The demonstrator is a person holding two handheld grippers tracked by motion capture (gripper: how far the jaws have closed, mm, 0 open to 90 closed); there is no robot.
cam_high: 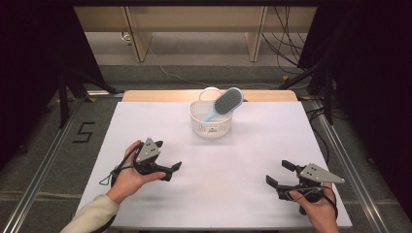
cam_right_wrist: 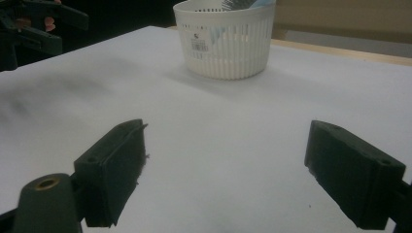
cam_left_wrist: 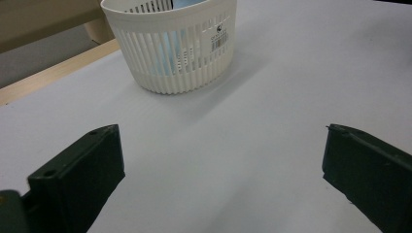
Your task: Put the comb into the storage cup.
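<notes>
Fig. — Both hands low over the white table (cam_high: 145,204), nothing held. My left gripper (cam_high: 170,171) has its jaws spread wide w/ bare tabletop between them; my right gripper (cam_high: 280,174) likewise, jaws apart and empty.

Key relation: the hairbrush (cam_high: 224,103) stands in the white slatted basket (cam_high: 210,127) at the far centre of the table, ahead of both grippers — fwd and to the right of my left, fwd and to the left of my right. Left looks a bit nearer, approx.; both are well apart from it. Brush's long axis is tilted: light-blue handle down inside the basket, head leaning up and out over the far-right rim.

Appearance: oval head, dark grey bristle pad, pale blue frame. Basket round, upright, barcode sticker on its wall (cam_left_wrist: 219,35); blue handle shows through the slats.
</notes>
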